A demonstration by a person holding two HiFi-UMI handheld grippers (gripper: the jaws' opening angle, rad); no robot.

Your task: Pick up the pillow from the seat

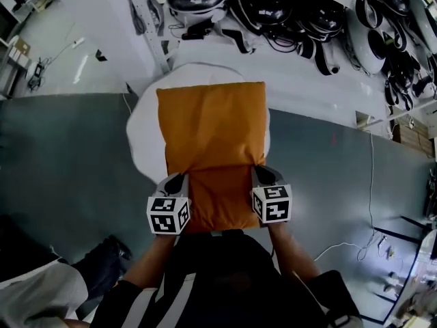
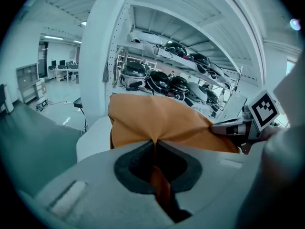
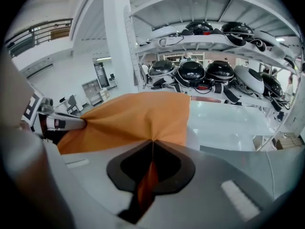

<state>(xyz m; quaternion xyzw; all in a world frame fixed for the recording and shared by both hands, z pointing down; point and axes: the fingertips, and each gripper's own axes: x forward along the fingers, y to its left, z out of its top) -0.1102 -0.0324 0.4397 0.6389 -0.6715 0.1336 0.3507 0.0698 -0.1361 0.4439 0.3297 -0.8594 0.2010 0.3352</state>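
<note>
Left gripper and right gripper, mid-frame, jaws each pinching the near edge of the orange pillow, over the white seat.

A white rounded seat stands on the dark grey floor. An orange pillow covers most of the seat, though contact cannot be told. A thin white cable trails across the floor. Behind, a white shelf rack carries rows of black helmets.
</note>
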